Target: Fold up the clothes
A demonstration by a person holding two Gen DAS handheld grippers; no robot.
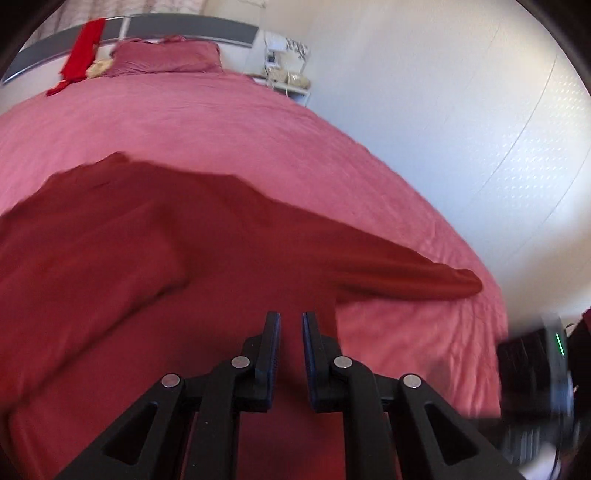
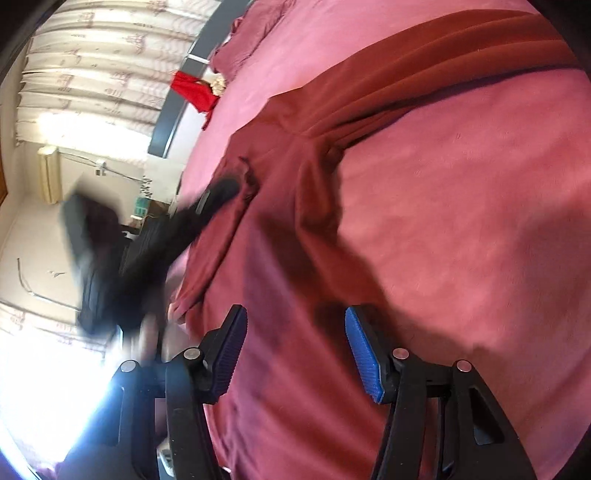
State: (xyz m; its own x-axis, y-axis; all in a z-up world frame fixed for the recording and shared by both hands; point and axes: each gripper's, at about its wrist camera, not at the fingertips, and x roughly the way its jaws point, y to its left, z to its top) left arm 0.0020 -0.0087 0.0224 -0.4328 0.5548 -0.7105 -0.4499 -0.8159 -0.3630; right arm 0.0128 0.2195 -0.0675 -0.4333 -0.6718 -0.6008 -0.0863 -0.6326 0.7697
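A pink bed fills both views, its far end closed off by a grey headboard and its right edge falling away to a white wall. Most of the bedspread lies bare between the garment and the pillows. One dark red garment is spread over the near part of the bed, a long sleeve stretching toward the right edge. At the head end sit one pink pillow, one bright red cloth draped from the headboard, and a small pale object beside it, too blurred to identify. One white bedside stand occupies the corner past the bed.

Two grippers are at work. The left gripper angles down over the garment, its jaws a narrow slit apart with nothing between the pads. In the right wrist view it appears as a dark blur, its tip at the garment's left edge. The right gripper hangs above the garment's near portion, jaws wide apart and empty.
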